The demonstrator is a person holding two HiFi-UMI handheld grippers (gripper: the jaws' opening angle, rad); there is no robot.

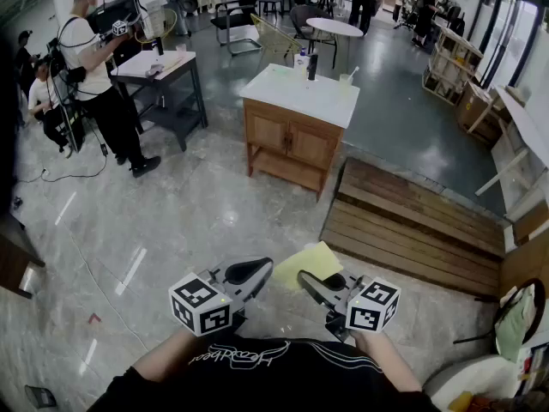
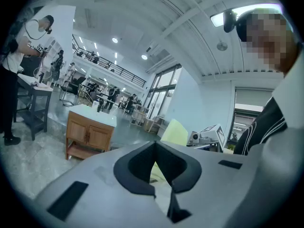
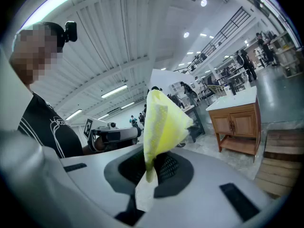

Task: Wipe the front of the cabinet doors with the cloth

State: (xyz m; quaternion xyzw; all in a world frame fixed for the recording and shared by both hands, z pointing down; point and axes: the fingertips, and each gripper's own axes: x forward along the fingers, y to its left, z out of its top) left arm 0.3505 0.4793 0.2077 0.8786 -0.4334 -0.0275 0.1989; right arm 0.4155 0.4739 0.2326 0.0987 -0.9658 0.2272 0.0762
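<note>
A wooden cabinet [image 1: 287, 140] with two front doors and a white top stands on the floor some way ahead of me. It also shows in the left gripper view [image 2: 88, 136] and the right gripper view [image 3: 236, 125]. A yellow cloth [image 1: 307, 263] sticks up between my two grippers, close to my chest. My right gripper [image 1: 310, 281] is shut on the cloth's lower end [image 3: 161, 122]. My left gripper [image 1: 257, 269] is shut with nothing seen pinched. The cloth [image 2: 175, 132] rises just beyond its jaws. Both grippers are far from the cabinet.
Bottles and a cup [image 1: 306, 63] stand on the cabinet top. A low slatted wooden platform [image 1: 412, 221] lies to the cabinet's right. To the left, a person [image 1: 90, 75] stands at a dark table [image 1: 163, 75]. More tables and people are at the back.
</note>
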